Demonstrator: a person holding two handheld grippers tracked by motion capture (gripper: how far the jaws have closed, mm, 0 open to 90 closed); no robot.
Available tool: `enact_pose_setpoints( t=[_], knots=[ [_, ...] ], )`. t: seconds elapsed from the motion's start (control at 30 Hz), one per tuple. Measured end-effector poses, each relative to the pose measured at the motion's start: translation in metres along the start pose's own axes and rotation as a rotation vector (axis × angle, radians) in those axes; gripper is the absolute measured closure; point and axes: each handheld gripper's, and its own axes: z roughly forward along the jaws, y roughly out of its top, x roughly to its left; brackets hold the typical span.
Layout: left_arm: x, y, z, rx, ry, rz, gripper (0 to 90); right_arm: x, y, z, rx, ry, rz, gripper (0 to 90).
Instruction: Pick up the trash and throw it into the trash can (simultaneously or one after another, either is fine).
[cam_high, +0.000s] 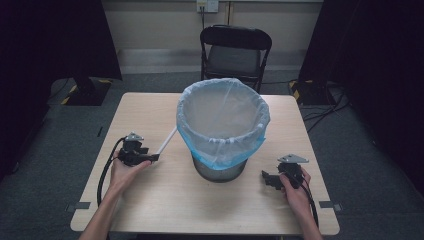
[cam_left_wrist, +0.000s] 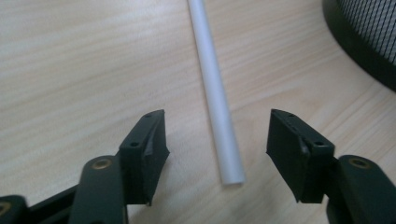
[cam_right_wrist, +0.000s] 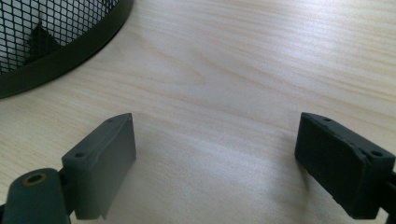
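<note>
Your left gripper (cam_high: 150, 158) sits at the left side of the light wooden table (cam_high: 165, 200), held in your left hand (cam_high: 125, 170), with its jaws spread apart and pointing toward the middle of the table. In the left gripper view the near end of a white tube (cam_left_wrist: 217, 98) lies flat on the wood between those jaws, closer to the right-hand one in that view, with neither jaw touching it; the tube runs away from you up the view. From the high view the same white tube (cam_high: 167, 141) lies slanted on the table, its far end reaching toward the blue-edged liner of the mesh waste bin (cam_high: 220, 170), its near end just ahead of your left gripper. The bin stands upright at the centre of the table, lined with a translucent bag (cam_high: 222, 120) folded over its rim. Your right gripper (cam_high: 267, 179) rests at the right side of the table in your right hand (cam_high: 295, 192), just beside the base of the bin, jaws wide apart with bare wood between them; the right gripper view shows the bin's dark mesh wall (cam_right_wrist: 51, 32) at its upper left. A black folding chair (cam_high: 235, 50) stands beyond the far edge of the table
</note>
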Motion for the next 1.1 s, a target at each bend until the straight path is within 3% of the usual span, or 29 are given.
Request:
enact_pose_setpoints(
  t=[0.1,0.27,0.33,0.47,0.57,0.83,1.1],
  knots=[
    [-0.001,-0.003,0.001,0.024,0.0,0.029,44.0,0.0,0.0,0.0,0.0,0.0,0.0,11.4],
    [-0.002,-0.002,0.002,0.021,0.021,0.038,50.5,0.0,0.0,0.0,0.0,0.0,0.0,11.4],
    [-0.005,-0.002,0.003,0.026,0.041,0.069,51.7,0.0,0.0,0.0,0.0,0.0,0.0,11.4],
    [-0.009,-0.001,0.004,0.024,0.054,0.104,60.0,0.0,0.0,0.0,0.0,0.0,0.0,11.4],
    [-0.012,0.002,0.008,0.019,0.037,0.116,74.3,0.0,0.0,0.0,0.0,0.0,0.0,11.4],
    [-0.011,0.003,0.008,0.019,0.016,0.114,79.4,0.0,0.0,0.0,0.0,0.0,0.0,11.4],
    [-0.009,0.002,0.008,0.012,0.005,0.064,79.8,0.0,0.0,0.0,0.0,0.0,0.0,11.4]
  ],
)
